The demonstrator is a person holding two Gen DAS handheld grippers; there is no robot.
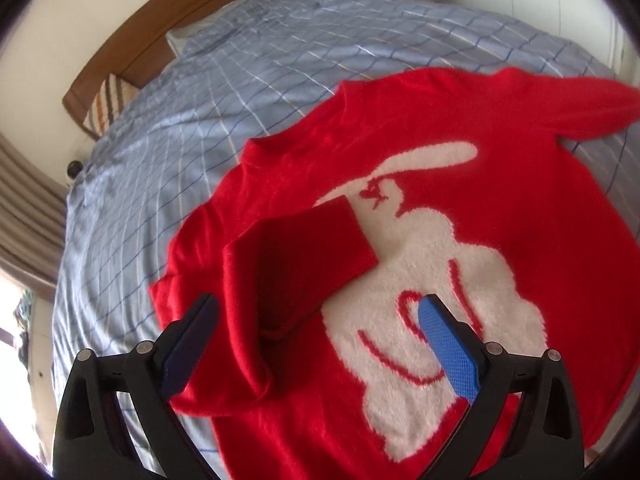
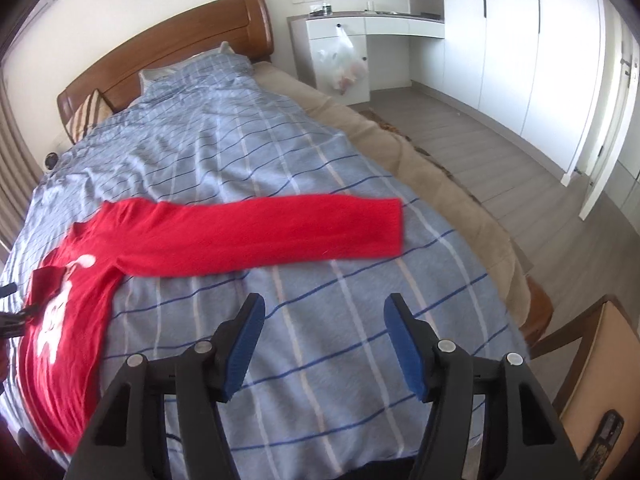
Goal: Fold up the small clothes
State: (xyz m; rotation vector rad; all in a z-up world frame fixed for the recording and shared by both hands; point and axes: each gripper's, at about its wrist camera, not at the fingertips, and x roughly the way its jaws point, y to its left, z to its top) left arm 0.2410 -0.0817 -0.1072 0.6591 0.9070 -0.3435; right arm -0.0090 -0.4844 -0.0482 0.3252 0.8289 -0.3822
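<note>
A fuzzy red sweater (image 1: pixel 520 208) with a white rabbit figure lies face up on the blue checked bedcover (image 1: pixel 192 128). One sleeve (image 1: pixel 296 256) is folded in over the chest. The other sleeve (image 2: pixel 280 232) lies stretched straight out across the cover. My left gripper (image 1: pixel 320 316) is open and empty, just above the folded sleeve and the rabbit. My right gripper (image 2: pixel 324 320) is open and empty above bare bedcover (image 2: pixel 320 152), short of the outstretched sleeve. The sweater body (image 2: pixel 76 320) shows at the far left of the right wrist view.
A wooden headboard (image 2: pixel 168 40) and striped pillow (image 2: pixel 86 116) are at the bed's far end. A beige mattress edge (image 2: pixel 420 160) borders the bed on the right. A white cabinet with a plastic bag (image 2: pixel 344 64), wardrobes and wood floor lie beyond. A chair (image 2: pixel 592 360) stands at lower right.
</note>
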